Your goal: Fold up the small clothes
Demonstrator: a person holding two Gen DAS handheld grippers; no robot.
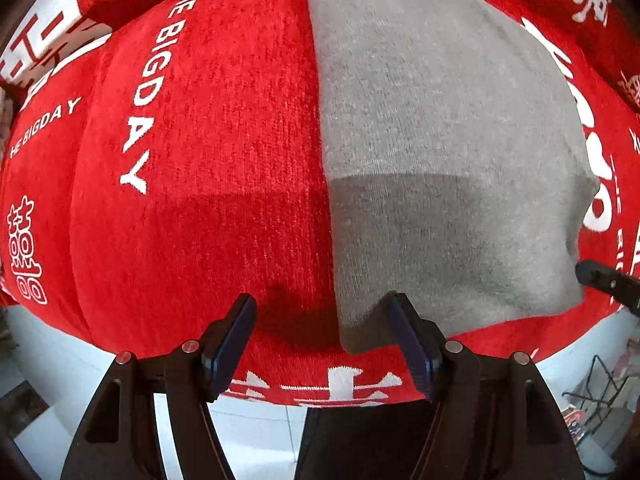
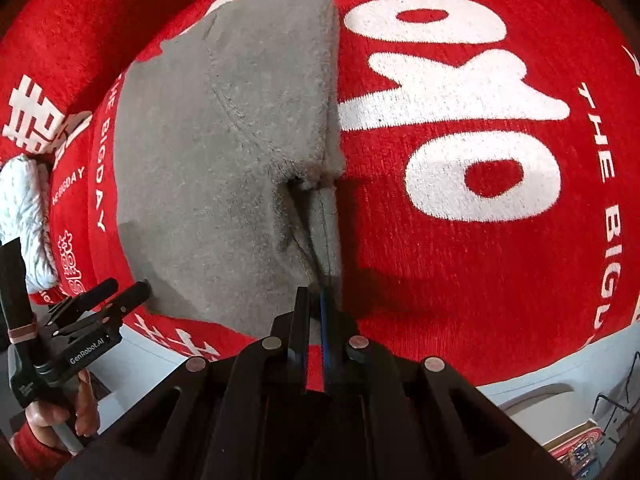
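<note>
A small grey knit garment (image 1: 440, 152) lies folded on a red cloth; it also shows in the right wrist view (image 2: 224, 160). My left gripper (image 1: 322, 308) is open, its jaws straddling the garment's near left corner, just above the cloth. It shows from the side in the right wrist view (image 2: 120, 292). My right gripper (image 2: 316, 300) is shut on the garment's near right edge, where a seamed fold (image 2: 326, 232) runs up from the jaws. Its tip shows at the right in the left wrist view (image 1: 592, 274).
The red cloth (image 1: 208, 128) with white lettering covers the table (image 2: 500, 240). A white patterned cloth (image 2: 24, 216) lies at the far left. Pale floor and a wire rack (image 1: 600, 392) lie beyond the table's near edge.
</note>
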